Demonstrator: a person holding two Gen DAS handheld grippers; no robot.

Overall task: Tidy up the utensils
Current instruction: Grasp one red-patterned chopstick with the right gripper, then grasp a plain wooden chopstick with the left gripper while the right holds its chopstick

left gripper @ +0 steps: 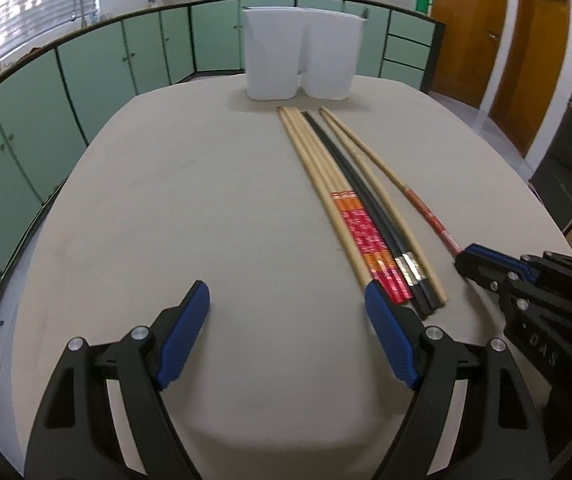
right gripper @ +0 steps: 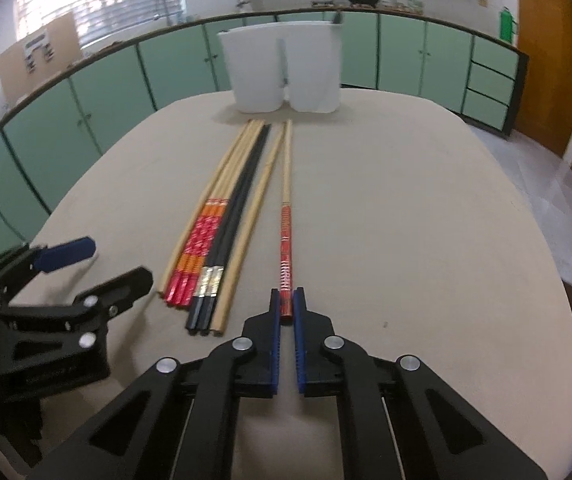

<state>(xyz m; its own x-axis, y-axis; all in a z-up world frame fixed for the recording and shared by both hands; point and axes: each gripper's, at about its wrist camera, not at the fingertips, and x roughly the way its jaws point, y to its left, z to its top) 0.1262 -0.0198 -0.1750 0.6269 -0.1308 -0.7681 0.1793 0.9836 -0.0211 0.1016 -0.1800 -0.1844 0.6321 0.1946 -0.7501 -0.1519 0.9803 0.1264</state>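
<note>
Several chopsticks (left gripper: 370, 216) lie side by side on the beige table (left gripper: 206, 200): plain wooden, red-patterned and black ones; the bundle also shows in the right wrist view (right gripper: 214, 248). One red-handled chopstick (right gripper: 286, 240) lies apart to the right. My right gripper (right gripper: 286, 300) is shut on its near end, and also shows in the left wrist view (left gripper: 466, 258). My left gripper (left gripper: 286, 300) is open and empty, just left of the bundle's near ends. Two white holder cups (left gripper: 298, 56) stand at the table's far edge; they also show in the right wrist view (right gripper: 282, 68).
Green cabinets (left gripper: 98, 68) with a counter run behind the table. Wooden doors (left gripper: 470, 28) are at the right. The left gripper's body (right gripper: 46, 308) sits at the left of the right wrist view.
</note>
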